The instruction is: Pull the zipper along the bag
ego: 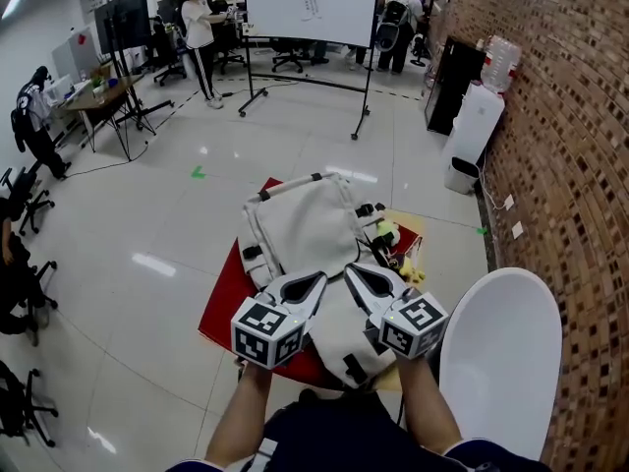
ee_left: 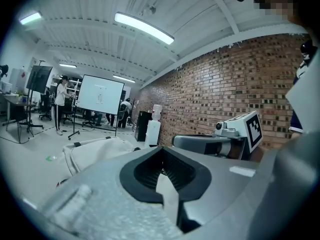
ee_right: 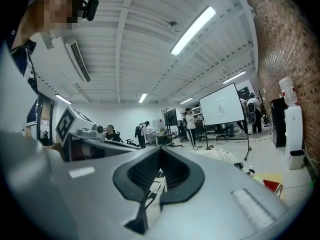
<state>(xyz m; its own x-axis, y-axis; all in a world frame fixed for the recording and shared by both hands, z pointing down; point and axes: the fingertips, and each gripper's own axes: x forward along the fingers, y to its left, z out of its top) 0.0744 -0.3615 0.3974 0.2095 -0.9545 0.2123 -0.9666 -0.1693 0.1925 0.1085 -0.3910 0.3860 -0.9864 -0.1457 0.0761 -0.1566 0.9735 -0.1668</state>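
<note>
Cream fabric backpack [ego: 300,224] lies flat on a red-covered counter [ego: 224,303], padded carry handle at the far end, black buckles along its right edge. Its near end runs under both tools. A few small yellow items [ego: 405,268] sit just beside the bag's right side.

Left hand-held gripper [ego: 319,276]: jaws brought together, tips over the bag's near half. In the left gripper view the black pads [ee_left: 145,171] meet at the tip of the left hand-held gripper [ee_left: 161,151]. A pale sliver shows in the slot behind them (bag fabric or not, cannot tell). It points nearly level. The bag [ee_left: 92,149] sits low and left in that view.

Right hand-held gripper [ego: 351,269]: jaws likewise drawn narrow, tip just beside the left one, over the same part of the bag. The right gripper view shows the tips of the right hand-held gripper [ee_right: 160,151] closed, with a thin dark strand in the slot below. Whether it is pinched cannot be told. The bag [ee_right: 215,155] lies beyond, to the right.

Marker cubes of both tools sit close to the person's forearms, in front of the bag.

Surroundings: pale tiled floor, brick wall [ego: 570,146] on the right, a rolling whiteboard [ego: 310,3] at the far end, a white rounded seat [ego: 501,352] near the right forearm.
</note>
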